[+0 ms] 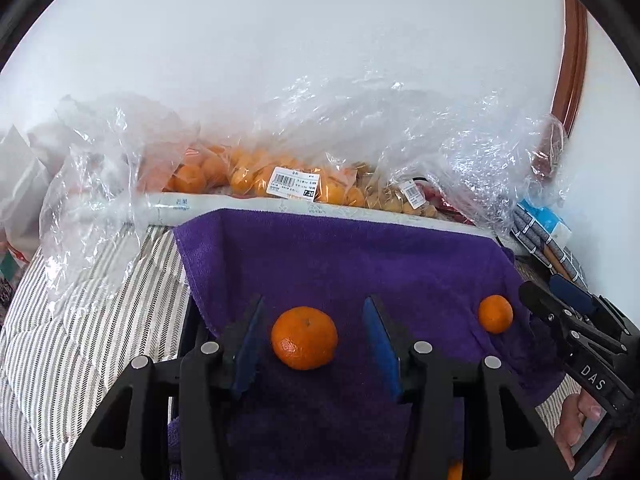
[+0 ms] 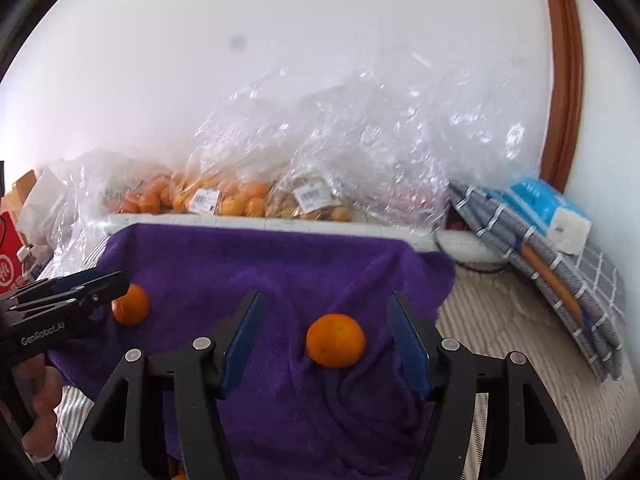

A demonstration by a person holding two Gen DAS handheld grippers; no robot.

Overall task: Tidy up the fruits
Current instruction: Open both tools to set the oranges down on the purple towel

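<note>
Two mandarins lie on a purple towel (image 1: 340, 256). My left gripper (image 1: 314, 340) is open, its blue pads on either side of the larger mandarin (image 1: 304, 338), not touching it. My right gripper (image 2: 326, 340) is open around the other mandarin (image 2: 336, 340), apart from it. In the left wrist view that mandarin (image 1: 495, 314) lies right of my fingers, next to the right gripper (image 1: 560, 312). In the right wrist view the left gripper (image 2: 80, 288) comes in from the left beside its mandarin (image 2: 131, 305). The towel shows there too (image 2: 280, 264).
Clear plastic bags of mandarins (image 1: 260, 178) and small brown fruits (image 1: 396, 200) lie behind the towel on a white box edge (image 1: 240, 204). A striped cloth (image 1: 80, 320) covers the surface. A grey checked cloth (image 2: 560, 272) and blue tissue pack (image 2: 548, 208) sit at right.
</note>
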